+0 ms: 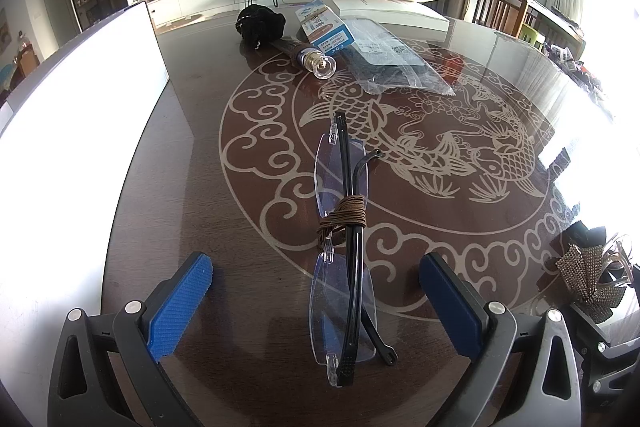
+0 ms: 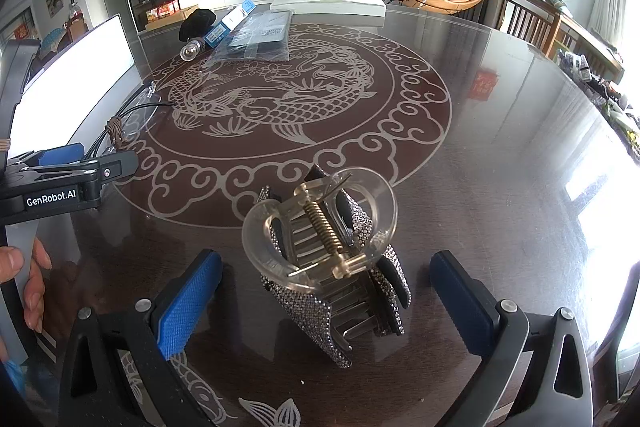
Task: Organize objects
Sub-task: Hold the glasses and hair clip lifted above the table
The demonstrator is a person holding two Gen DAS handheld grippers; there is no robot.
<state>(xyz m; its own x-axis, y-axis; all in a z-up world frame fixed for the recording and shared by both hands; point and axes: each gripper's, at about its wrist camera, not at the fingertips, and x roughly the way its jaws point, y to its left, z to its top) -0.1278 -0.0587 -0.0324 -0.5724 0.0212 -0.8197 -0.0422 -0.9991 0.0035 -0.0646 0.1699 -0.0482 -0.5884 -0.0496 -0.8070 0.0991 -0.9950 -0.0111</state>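
While both tools stand with fingers spread, the left gripper [image 1: 316, 301] straddles folded glasses [image 1: 344, 251] and the right gripper [image 2: 326, 301] brackets a hair clip [image 2: 332, 267] on the table [image 2: 480, 155], apparently lined up for pickup.

Daylight pours in from the windows on the right, blowing out that edge and laying white glare across the glossy table [image 1: 532, 75]. The white panel [image 1: 80, 115] at left is overexposed too. Both fisheye views bend strongly toward dark, vignetted corners, while the centres stay sharp.
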